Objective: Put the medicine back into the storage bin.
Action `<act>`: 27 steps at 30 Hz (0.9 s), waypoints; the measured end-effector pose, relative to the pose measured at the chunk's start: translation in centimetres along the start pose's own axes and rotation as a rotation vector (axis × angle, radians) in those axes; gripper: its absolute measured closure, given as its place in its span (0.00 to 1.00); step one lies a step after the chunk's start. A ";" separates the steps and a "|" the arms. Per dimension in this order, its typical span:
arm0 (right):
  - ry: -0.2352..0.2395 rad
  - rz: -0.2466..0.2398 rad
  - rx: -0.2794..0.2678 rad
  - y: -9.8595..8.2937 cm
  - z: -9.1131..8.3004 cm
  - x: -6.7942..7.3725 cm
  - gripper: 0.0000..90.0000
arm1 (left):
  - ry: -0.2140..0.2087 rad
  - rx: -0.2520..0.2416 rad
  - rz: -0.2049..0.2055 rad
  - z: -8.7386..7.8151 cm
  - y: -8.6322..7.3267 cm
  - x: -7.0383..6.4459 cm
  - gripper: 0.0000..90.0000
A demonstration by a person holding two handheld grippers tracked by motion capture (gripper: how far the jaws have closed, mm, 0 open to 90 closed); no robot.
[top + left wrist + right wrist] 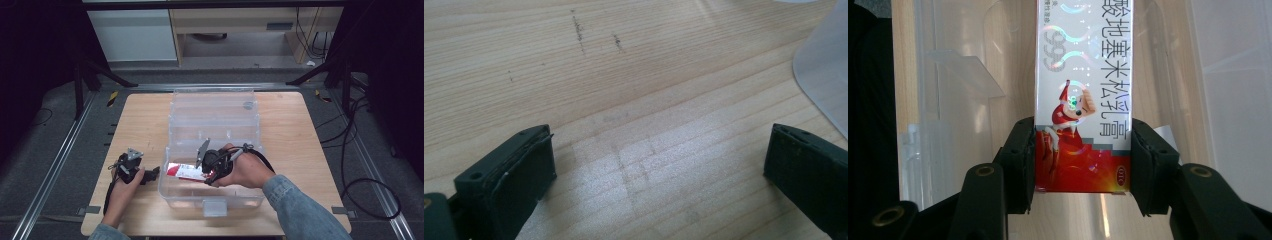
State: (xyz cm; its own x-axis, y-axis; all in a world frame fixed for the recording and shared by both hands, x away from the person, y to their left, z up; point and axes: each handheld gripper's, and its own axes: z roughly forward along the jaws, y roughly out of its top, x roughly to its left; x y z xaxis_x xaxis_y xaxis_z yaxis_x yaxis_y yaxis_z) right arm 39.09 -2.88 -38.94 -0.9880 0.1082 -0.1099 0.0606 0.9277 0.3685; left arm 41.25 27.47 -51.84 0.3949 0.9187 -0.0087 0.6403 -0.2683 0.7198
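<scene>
On a wooden table (300, 130), the right gripper (1083, 165) clamps a red-and-white carton (1083, 100) inside a clear plastic box (212, 200) near the front edge, while the left gripper (659, 170) gapes empty.

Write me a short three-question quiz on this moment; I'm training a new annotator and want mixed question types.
1. True or false: the right tongs are shut on the red and white printed carton.
2. Where is that carton held?
A. over the bare light wooden table
B. inside the clear plastic storage box with its lid open
C. on the grey floor
3. Fill in: the left tongs stand ____ above the tabletop, with nothing between them.

Key
1. True: both pads press the carton's sides in the right gripper view.
2. B: the high view shows it within the box's walls.
3. Open.
</scene>
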 end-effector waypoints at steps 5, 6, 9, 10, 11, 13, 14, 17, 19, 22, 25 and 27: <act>0.009 -0.008 0.007 0.2 0.3 0.0 0.57 | 0.000 0.000 0.000 0.0 0.0 0.0 0.00; 0.014 -0.014 0.008 0.2 0.3 0.1 0.57 | 0.000 0.000 0.000 0.0 0.0 0.0 0.00; 0.021 -0.020 0.009 0.3 0.5 0.2 0.57 | -0.001 0.000 0.000 0.0 0.0 0.0 0.00; 0.023 -0.021 0.014 0.3 0.6 0.2 0.57 | -0.001 0.000 0.000 0.0 0.0 0.0 0.00; 0.026 -0.030 0.018 0.4 0.8 0.2 0.57 | -0.001 0.000 0.000 0.0 0.0 0.0 0.00; 0.027 -0.029 0.020 0.4 0.8 0.3 0.57 | -0.001 0.000 0.000 0.0 0.0 0.0 0.00; 0.032 -0.031 0.019 0.5 0.9 0.3 0.57 | -0.001 0.000 0.000 0.0 0.0 0.0 0.00; 0.038 -0.037 0.022 0.6 1.1 0.5 0.57 | -0.001 0.000 0.000 0.0 0.0 0.0 0.00; 0.044 -0.046 0.026 0.7 1.3 0.6 0.57 | -0.001 0.000 0.000 0.0 0.0 0.0 0.00; 0.057 -0.050 0.023 0.9 1.6 0.7 0.57 | -0.001 0.000 0.000 0.0 0.0 0.0 0.00; 0.071 -0.051 0.027 0.8 2.2 0.8 0.57 | -0.001 0.000 0.000 0.0 0.0 0.0 0.00; 0.073 -0.050 0.031 0.8 2.2 0.8 0.57 | -0.001 0.000 0.000 0.0 0.0 0.0 0.00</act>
State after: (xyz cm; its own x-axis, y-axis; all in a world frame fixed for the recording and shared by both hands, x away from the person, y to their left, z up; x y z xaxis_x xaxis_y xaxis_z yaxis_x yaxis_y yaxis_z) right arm 38.63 -1.27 -40.79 -0.9976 0.0358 -0.0595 0.0139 0.9421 0.3351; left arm 41.26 27.47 -51.84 0.3955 0.9184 -0.0095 0.6403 -0.2683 0.7197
